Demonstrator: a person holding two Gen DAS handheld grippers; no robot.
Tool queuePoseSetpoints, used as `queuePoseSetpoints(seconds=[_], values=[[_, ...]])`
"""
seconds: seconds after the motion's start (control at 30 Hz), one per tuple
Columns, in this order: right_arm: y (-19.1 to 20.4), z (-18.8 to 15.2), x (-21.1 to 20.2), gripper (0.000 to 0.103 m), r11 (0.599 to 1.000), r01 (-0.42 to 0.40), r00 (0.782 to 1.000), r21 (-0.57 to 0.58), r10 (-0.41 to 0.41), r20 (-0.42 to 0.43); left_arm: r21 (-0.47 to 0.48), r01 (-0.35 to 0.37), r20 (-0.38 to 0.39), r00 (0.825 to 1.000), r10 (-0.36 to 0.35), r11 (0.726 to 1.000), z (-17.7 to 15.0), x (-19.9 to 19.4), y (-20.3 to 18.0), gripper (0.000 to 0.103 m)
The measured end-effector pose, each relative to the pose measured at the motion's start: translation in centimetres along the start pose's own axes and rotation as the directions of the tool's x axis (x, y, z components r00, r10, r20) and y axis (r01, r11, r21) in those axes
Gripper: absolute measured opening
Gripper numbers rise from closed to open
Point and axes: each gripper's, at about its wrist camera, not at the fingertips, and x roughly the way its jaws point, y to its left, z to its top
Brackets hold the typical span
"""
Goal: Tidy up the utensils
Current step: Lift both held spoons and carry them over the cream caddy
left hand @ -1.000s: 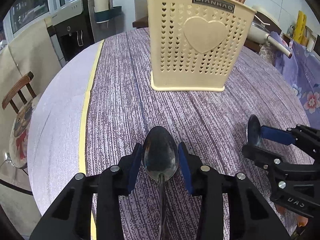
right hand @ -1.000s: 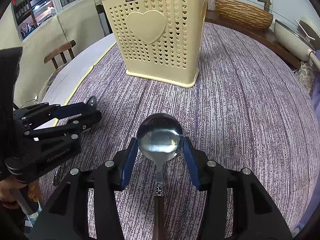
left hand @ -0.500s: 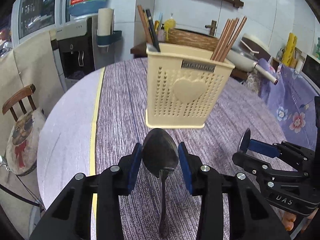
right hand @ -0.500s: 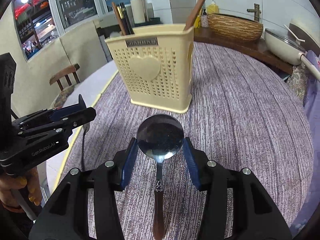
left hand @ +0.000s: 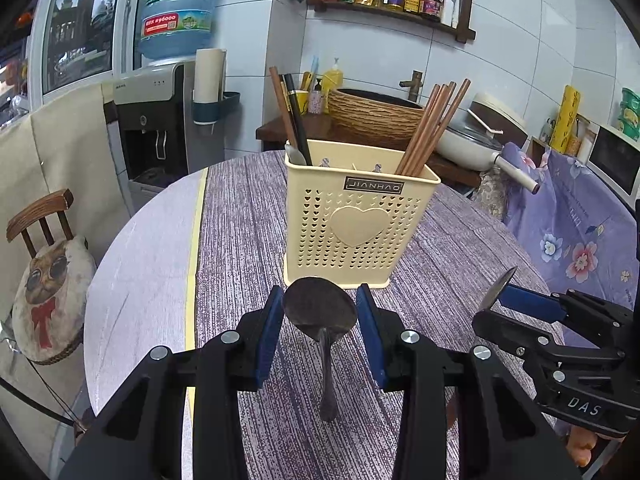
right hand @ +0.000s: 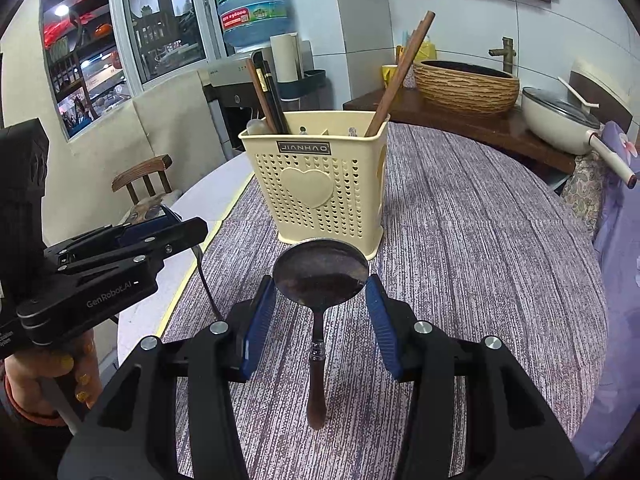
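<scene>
Since each gripper carries a spoon, the move to come turns on how the cream utensil caddy (left hand: 358,216) lies from their tips. The left gripper (left hand: 320,322) is clamped on an all-metal spoon (left hand: 320,310), bowl up between the blue pads, handle hanging straight down toward the striped tablecloth (left hand: 240,240). The right gripper (right hand: 320,306) likewise pinches a wood-handled spoon (right hand: 320,272) by the bowl, its long axis also near vertical. From either gripper the caddy stands dead ahead and beyond the spoon bowl, its open top above the fingertips, with chopsticks (left hand: 434,128) leaning out of the far right compartment. In the left view the caddy looks a touch closer, though the fisheye makes it hard to be sure which hand is nearer.

Against the frame a second back, both grippers have risen and tipped upward: the caddy, then filling the upper view with its top cut off, now shows whole with its rim and contents visible, and the spoon handles hang clear of the cloth.
</scene>
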Motion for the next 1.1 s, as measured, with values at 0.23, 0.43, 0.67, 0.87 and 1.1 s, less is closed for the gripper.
queuePoseSetpoints(seconds=[0.23, 0.43, 0.67, 0.87, 1.1], values=[[0.3, 0.1, -0.4, 0.047, 1.000, -0.004, 1.000, -0.001, 0.004, 0.004, 0.001, 0.012, 0.008, 1.000, -0.012, 1.000, 0.0, -0.3, 0.0, 0.037], [0.3, 0.8, -1.0, 0.047, 1.000, -0.016, 1.000, -0.004, 0.016, 0.021, -0.008, 0.018, 0.024, 1.000, -0.018, 1.000, 0.6, -0.7, 0.4, 0.037], [0.8, 1.8, -1.2, 0.047, 0.999, -0.033, 0.999, -0.015, 0.033, 0.021, -0.010, 0.026, 0.034, 0.999, -0.026, 1.000, 1.5, -1.0, 0.3, 0.037], [1.1, 4.0, -1.9, 0.047, 0.998, -0.054, 0.998, -0.022, 0.055, 0.042, -0.018, 0.040, 0.064, 0.997, -0.039, 0.999, 4.0, -1.6, 0.7, 0.037], [1.2, 10.9, -4.6, 0.047, 0.999, -0.042, 0.984, -0.011, 0.043, 0.175, -0.050, 0.028, 0.199, 0.980, -0.018, 0.998, 11.3, -3.9, 1.2, 0.037]])
